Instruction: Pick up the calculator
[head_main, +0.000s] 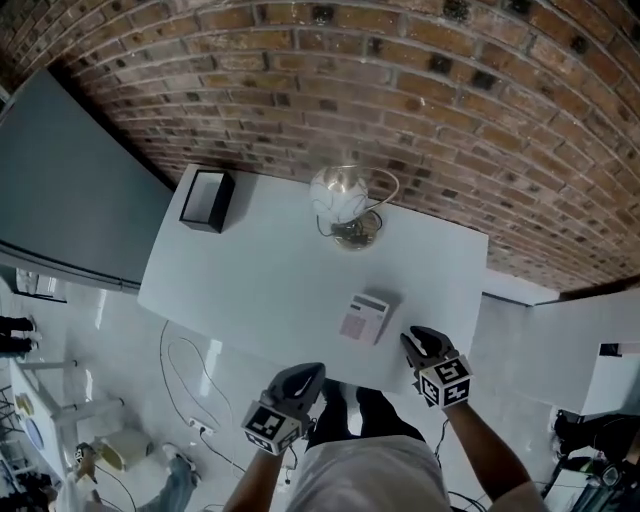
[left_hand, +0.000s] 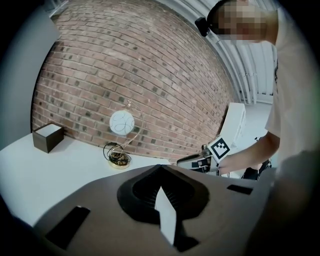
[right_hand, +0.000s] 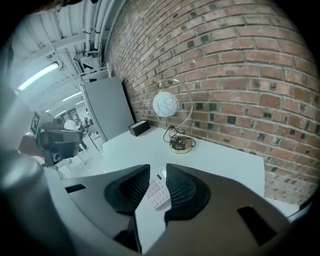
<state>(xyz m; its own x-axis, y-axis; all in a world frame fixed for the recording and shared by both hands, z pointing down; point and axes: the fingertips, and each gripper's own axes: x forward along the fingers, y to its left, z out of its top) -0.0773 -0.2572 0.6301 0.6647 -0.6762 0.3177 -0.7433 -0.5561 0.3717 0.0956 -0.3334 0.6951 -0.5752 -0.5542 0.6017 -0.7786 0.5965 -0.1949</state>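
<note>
The white calculator (head_main: 363, 317) lies flat near the front edge of the white table (head_main: 250, 280). My right gripper (head_main: 413, 344) hovers just to its right, apart from it, jaws open. In the right gripper view the calculator (right_hand: 157, 192) shows through the gap between the jaws of the right gripper (right_hand: 158, 167), lying on the table ahead, with neither pad on it. My left gripper (head_main: 308, 375) hangs off the table's front edge, left of the calculator; its jaws (left_hand: 160, 168) meet at the tips and hold nothing.
A globe lamp (head_main: 340, 198) on a brass base stands at the table's back by the brick wall. A black box (head_main: 206, 200) sits at the back left corner. A grey cabinet (head_main: 70, 190) stands left of the table. Cables (head_main: 190, 380) lie on the floor.
</note>
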